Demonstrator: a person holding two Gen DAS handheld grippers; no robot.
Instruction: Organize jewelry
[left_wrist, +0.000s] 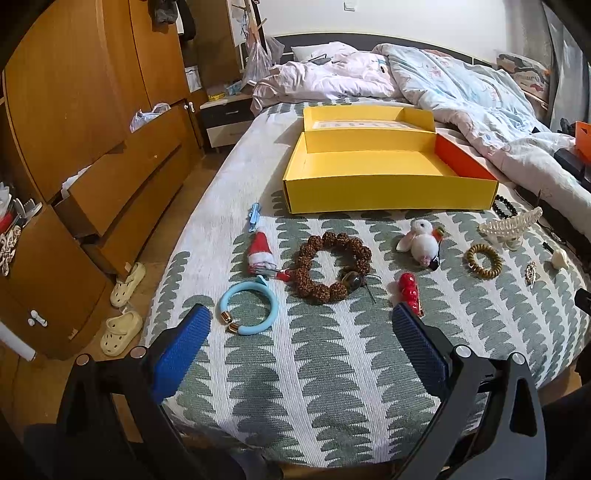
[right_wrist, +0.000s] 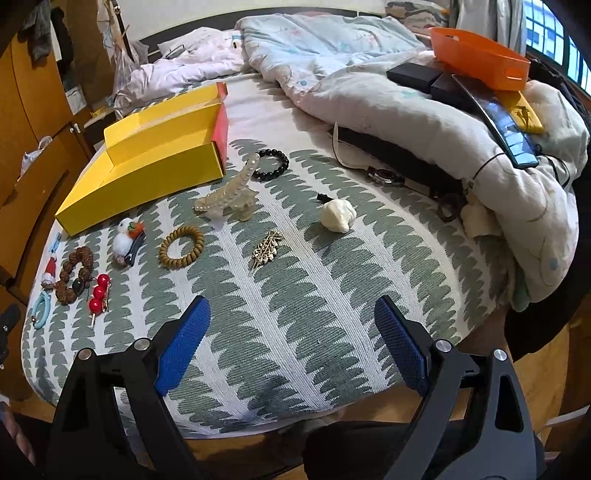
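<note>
An open yellow box (left_wrist: 388, 192) lies on the bed, also in the right wrist view (right_wrist: 147, 177). In front of it lie a brown bead bracelet (left_wrist: 334, 267), a light blue bangle (left_wrist: 249, 308), a Santa clip (left_wrist: 260, 251), a red bead clip (left_wrist: 408, 291), a white rabbit clip (left_wrist: 421, 242), a coil hair tie (right_wrist: 181, 246), a pearl claw clip (right_wrist: 229, 194), a black bead bracelet (right_wrist: 271, 163), a gold leaf clip (right_wrist: 266, 249) and a white flower clip (right_wrist: 338, 216). My left gripper (left_wrist: 301, 319) is open above the near bed edge. My right gripper (right_wrist: 291, 312) is open and empty too.
A rumpled duvet (right_wrist: 388, 99) with an orange tray (right_wrist: 478, 61), dark boxes and a phone (right_wrist: 506, 129) fills the right. A wooden wardrobe with open drawers (left_wrist: 110, 184) stands left, slippers (left_wrist: 122, 328) on the floor. A small blue clip (left_wrist: 254, 217) lies by the box.
</note>
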